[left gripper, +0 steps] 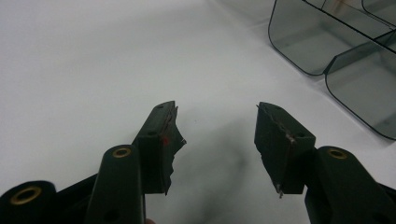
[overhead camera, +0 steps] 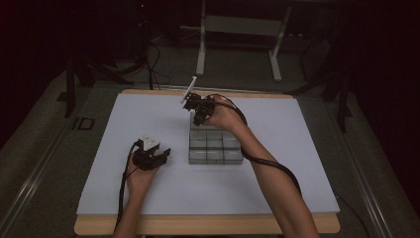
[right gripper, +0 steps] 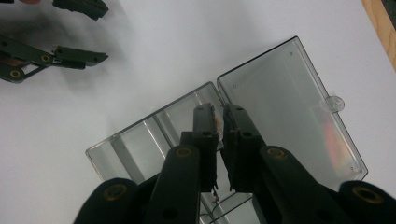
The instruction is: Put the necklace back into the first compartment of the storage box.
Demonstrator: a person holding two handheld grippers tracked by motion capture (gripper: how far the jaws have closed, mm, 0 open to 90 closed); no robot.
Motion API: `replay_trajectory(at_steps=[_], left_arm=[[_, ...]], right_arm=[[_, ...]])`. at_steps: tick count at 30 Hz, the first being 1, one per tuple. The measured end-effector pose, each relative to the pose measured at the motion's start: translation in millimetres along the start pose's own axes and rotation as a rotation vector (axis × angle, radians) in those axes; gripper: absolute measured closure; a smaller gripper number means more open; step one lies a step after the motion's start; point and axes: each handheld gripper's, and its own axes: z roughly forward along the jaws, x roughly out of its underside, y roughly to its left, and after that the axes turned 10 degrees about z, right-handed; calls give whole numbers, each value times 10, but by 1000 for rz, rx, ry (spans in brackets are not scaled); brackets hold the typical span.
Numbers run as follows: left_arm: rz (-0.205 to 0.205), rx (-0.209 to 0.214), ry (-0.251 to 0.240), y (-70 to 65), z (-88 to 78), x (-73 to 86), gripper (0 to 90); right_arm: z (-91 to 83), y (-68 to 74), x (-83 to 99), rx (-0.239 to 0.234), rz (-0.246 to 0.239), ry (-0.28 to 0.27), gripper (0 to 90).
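Observation:
A clear smoky plastic box [overhead camera: 215, 154] with several compartments lies mid-table, its hinged lid [right gripper: 289, 93] folded flat open. My right gripper [overhead camera: 197, 106] hovers over the box's far end; in the right gripper view its jaws [right gripper: 219, 108] point down at the hinge line, almost together. A small pale piece [right gripper: 217, 122] sits between the tips against one jaw; whether both pads press it I cannot tell. My left gripper [overhead camera: 165, 156] rests on the mat left of the box, open and empty [left gripper: 215, 106]. The box corner [left gripper: 303, 42] shows beyond it.
The box lies on a white mat [overhead camera: 148, 198] over a wooden tabletop [overhead camera: 208, 224]. A metal stand [overhead camera: 237, 25] rises behind the table in the dark. The left gripper [right gripper: 100, 32] appears at the top left of the right gripper view.

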Motion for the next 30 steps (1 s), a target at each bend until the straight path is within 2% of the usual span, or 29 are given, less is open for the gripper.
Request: replay_trajectory(at_steps=[8, 30], left_arm=[[0, 0, 0, 0, 0, 0, 492], [-2, 2, 3, 3, 2, -1, 492]], right_arm=[[-30, -41, 32, 5, 11, -9, 823], [-29, -260, 200, 17, 58, -40, 783]])
